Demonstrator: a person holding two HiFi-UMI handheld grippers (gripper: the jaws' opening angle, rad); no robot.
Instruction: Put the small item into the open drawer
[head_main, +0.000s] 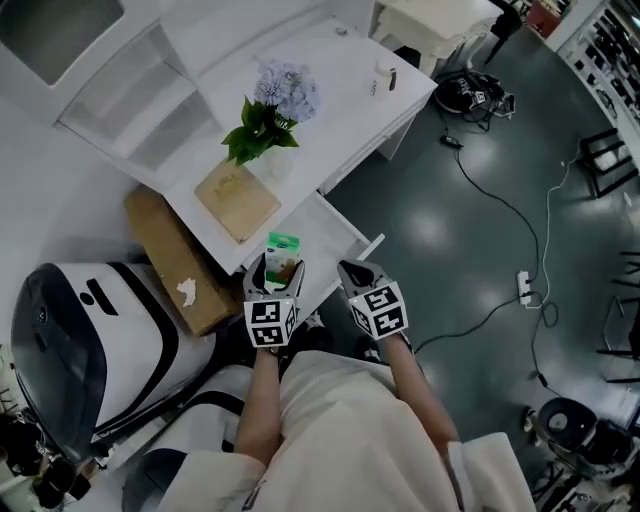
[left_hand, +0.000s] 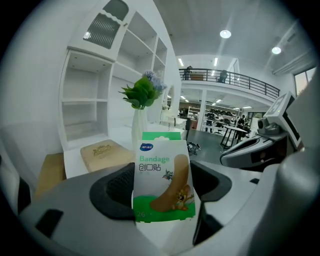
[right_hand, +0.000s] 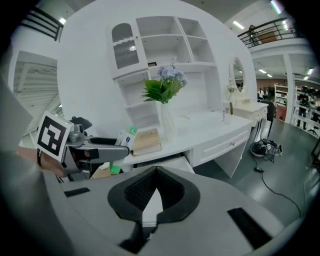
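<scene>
A small white and green bandage box (head_main: 283, 250) stands upright between the jaws of my left gripper (head_main: 274, 285), which is shut on it. In the left gripper view the box (left_hand: 162, 175) fills the centre, its printed front facing the camera. It hangs over the near left end of the open white drawer (head_main: 335, 232), which is pulled out from the desk. My right gripper (head_main: 353, 270) is beside it over the drawer's right part, jaws shut with nothing in them. The right gripper view shows its jaws (right_hand: 156, 172) meeting at the tips, and the left gripper (right_hand: 95, 145) with the box (right_hand: 127, 136).
On the white desk (head_main: 330, 70) stand a vase of flowers (head_main: 270, 110), a wooden board (head_main: 237, 200) and a white cup (head_main: 385, 78). A cardboard box (head_main: 175, 260) and a white and black machine (head_main: 80, 350) sit at the left. Cables (head_main: 500, 210) cross the dark floor.
</scene>
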